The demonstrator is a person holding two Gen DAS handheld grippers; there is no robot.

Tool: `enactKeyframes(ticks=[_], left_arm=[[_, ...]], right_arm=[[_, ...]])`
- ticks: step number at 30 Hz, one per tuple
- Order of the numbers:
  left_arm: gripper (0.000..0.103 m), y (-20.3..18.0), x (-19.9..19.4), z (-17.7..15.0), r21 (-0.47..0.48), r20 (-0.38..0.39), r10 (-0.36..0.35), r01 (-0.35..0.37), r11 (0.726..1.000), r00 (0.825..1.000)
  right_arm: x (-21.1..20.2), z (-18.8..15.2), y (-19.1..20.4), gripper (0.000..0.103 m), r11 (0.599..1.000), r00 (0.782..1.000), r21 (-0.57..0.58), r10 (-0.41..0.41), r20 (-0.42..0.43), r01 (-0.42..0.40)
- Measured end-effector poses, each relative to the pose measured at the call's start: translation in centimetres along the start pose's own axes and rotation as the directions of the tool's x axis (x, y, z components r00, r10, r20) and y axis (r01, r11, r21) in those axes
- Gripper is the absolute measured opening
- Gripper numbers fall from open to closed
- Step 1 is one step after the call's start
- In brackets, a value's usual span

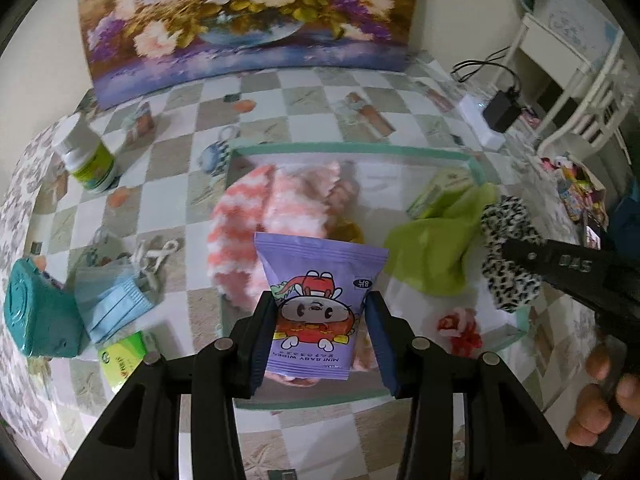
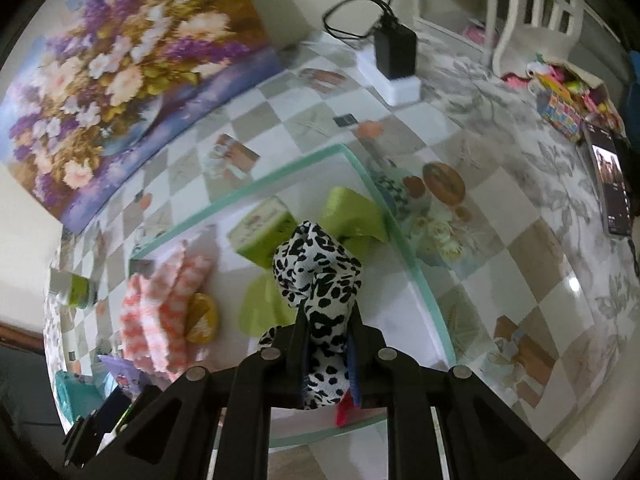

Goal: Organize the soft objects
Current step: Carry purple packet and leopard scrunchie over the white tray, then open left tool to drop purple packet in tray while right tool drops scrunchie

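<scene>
A floral painting (image 1: 248, 20) leans behind a white-capped bottle (image 1: 90, 164).

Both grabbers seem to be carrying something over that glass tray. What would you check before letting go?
1. Left gripper shut on the wipes pack: ok.
2. Right gripper shut on the spotted cloth: ok.
3. Wipes pack over the glass tray: ok, it hangs above the pink striped cloth.
4. Spotted cloth over the tray: ok, above the green cloth.
5. Free tray floor under each item: cannot tell; the held items hide it.
6. The two grippers apart: ok, a gap shows between them in the left view.
</scene>
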State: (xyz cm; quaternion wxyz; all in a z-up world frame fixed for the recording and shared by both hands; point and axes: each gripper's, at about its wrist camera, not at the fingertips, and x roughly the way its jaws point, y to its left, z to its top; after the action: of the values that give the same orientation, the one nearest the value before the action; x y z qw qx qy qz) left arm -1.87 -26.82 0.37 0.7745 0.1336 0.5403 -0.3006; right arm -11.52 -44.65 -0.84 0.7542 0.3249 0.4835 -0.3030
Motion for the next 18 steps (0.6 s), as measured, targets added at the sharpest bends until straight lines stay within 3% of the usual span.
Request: enactKeyframes(ticks=[18], left_arm=[[0.048,-1.6,1.3,0.7,0.034,0.04,-0.055,0.053,0.998,0.998]], right_arm=[[2.1,-0.4,0.6,0.019,0.995,0.996,-0.069,-0.08,-0.05,0.077]])
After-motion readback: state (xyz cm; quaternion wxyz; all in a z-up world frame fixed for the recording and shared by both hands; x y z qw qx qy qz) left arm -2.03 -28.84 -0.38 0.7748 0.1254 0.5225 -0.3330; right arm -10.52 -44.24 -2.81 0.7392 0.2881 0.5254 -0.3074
